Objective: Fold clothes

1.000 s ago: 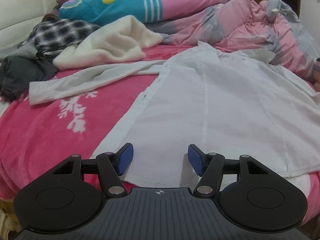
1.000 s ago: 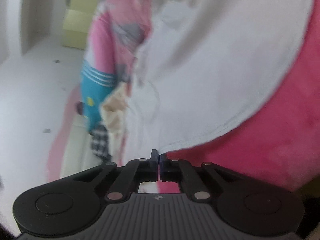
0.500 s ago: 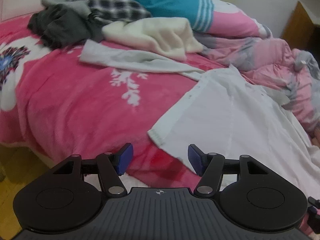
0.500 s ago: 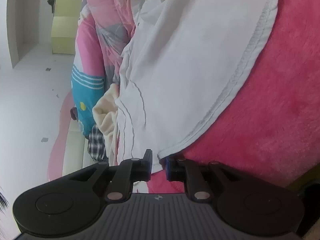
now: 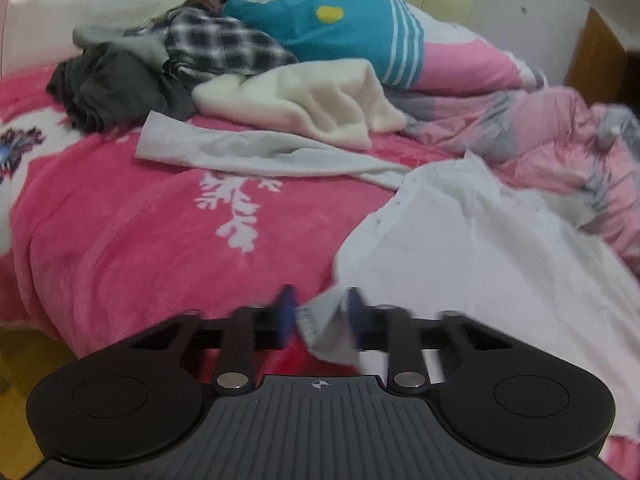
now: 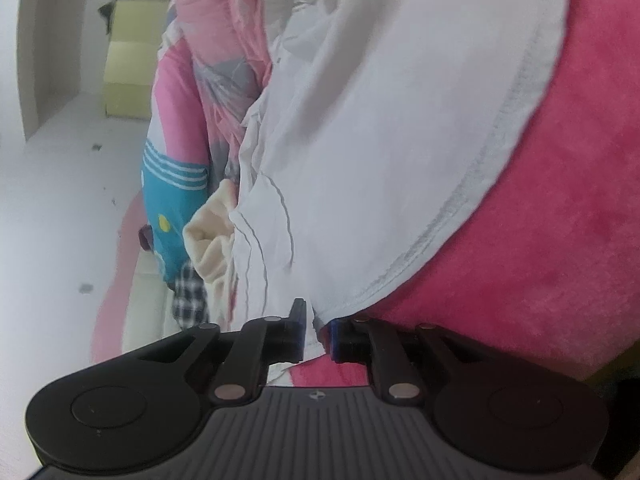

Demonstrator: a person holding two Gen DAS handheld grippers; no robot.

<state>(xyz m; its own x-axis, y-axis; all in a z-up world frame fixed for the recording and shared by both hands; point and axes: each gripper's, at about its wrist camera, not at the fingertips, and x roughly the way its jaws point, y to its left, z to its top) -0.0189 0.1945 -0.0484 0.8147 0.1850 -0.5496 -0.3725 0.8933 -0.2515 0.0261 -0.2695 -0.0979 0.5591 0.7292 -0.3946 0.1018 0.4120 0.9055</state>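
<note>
A white shirt (image 5: 480,272) lies spread on the pink blanket (image 5: 120,248), one sleeve (image 5: 248,152) stretched out to the left. My left gripper (image 5: 320,316) is at the shirt's near left hem corner. Its jaws are closing, and the bunched corner fills the gap between the blue pads. In the right wrist view the shirt (image 6: 380,140) runs away from the camera, its stitched hem curving over the blanket (image 6: 540,240). My right gripper (image 6: 316,332) has its jaws closing on the other hem corner, cloth pinched between the pads.
Behind the shirt lie a cream garment (image 5: 312,96), a plaid shirt (image 5: 224,44), dark grey clothes (image 5: 108,84), a blue and pink pillow (image 5: 360,36) and a rumpled pink quilt (image 5: 540,132). The bed's edge and the yellow floor (image 5: 16,364) are at lower left.
The left gripper shifted to the shirt's left hem corner and its wide jaws narrowed onto the cloth. The right jaws parted slightly, then narrowed again on the hem.
</note>
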